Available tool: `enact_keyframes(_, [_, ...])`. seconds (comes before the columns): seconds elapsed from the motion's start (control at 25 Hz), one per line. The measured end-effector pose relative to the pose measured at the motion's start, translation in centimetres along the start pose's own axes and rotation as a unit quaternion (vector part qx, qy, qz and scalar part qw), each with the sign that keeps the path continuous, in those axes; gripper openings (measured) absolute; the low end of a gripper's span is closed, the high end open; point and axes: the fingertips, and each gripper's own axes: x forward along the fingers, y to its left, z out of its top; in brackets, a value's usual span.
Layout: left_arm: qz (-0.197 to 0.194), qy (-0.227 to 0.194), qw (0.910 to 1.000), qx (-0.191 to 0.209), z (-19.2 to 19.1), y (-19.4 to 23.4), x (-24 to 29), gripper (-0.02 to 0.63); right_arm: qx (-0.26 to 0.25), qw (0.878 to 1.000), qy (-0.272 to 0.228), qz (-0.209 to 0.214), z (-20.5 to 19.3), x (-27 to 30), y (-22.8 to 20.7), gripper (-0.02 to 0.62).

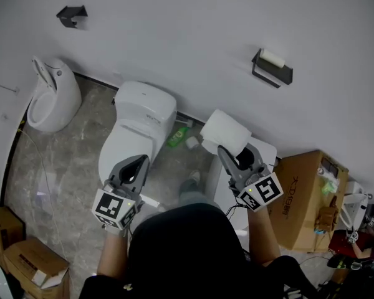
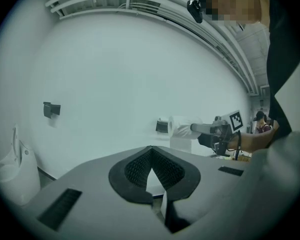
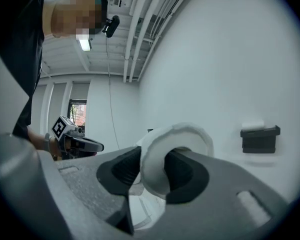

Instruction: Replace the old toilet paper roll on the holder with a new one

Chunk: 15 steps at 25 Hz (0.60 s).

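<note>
- Your right gripper (image 3: pixel 152 166) is clamped on the new toilet paper roll (image 3: pixel 177 139). One jaw sits inside the core hole and the other is on the outside, so the paper wall is pinched between the pads.
- In the head view the roll (image 1: pixel 224 131) is held in the air in front of the right gripper (image 1: pixel 234 154), with its round end turned towards you. It is below and left of the holder and not touching it.
- The holder (image 1: pixel 272 68) is a black bracket on the white wall, up and to the right of the roll. The old roll (image 1: pixel 272 58) is a small white piece lying on top of it.
- In the right gripper view the holder (image 3: pixel 260 138) is to the right of the jaws and well apart from them, with the old roll (image 3: pixel 252 125) on its top edge.
- Your left gripper (image 2: pixel 151 151) is closed with nothing in it; its tips meet.
- The left gripper (image 1: pixel 137 162) is out in front of you, over the toilet (image 1: pixel 140 120), well apart from the roll and the holder.
- Seen from the left gripper view, the new roll (image 2: pixel 182 126) is just beside the holder (image 2: pixel 162 126), but how much gap there is can't be told from that angle.
- There is also a urinal (image 1: pixel 50 98) at far left, a second black wall fitting (image 1: pixel 71 14) above it, a green bottle (image 1: pixel 177 136) on the floor beside the toilet, and a cardboard box (image 1: pixel 305 192) at right.
</note>
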Motion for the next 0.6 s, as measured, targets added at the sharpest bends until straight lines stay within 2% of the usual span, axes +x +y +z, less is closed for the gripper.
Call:
enact_keyframes(0.24, [0.005,0.007,1.0,0.002,2.7,0.6,7.7,0.014,0.007,1.0,-0.005,0.01,1.2,2.5,-7.5,0.137])
enact_keyframes(0.6, [0.013,0.004,0.9999,0.0,5.3,0.4,17.8,0.014,0.025,0.999,-0.016,0.027,2.0,3.6,-16.2,0.137])
